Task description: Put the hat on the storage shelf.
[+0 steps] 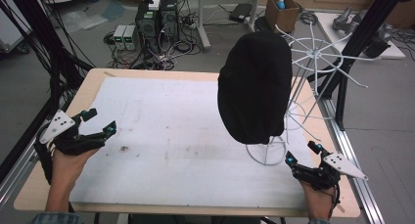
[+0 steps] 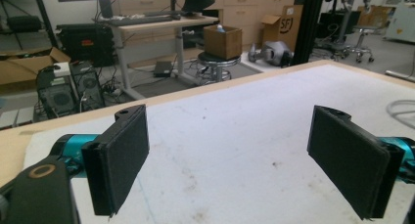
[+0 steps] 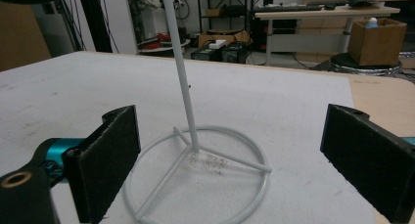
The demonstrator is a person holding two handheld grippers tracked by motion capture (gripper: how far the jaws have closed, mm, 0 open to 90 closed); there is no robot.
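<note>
Black hat (image 1: 254, 87) atop white stand (image 3: 195, 175)

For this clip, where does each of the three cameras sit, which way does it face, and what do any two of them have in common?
High view: above the person's side, looking forward and down on the table; both forearms, the left gripper and right gripper show, plus a black hat on a white wire stand.
Left gripper view: rides the left gripper, looking across the bare white mat toward desks; jaws wide apart.
Right gripper view: rides the right gripper, facing the stand's ring base; jaws apart.
Shared: high and right gripper views both show the stand.
</note>
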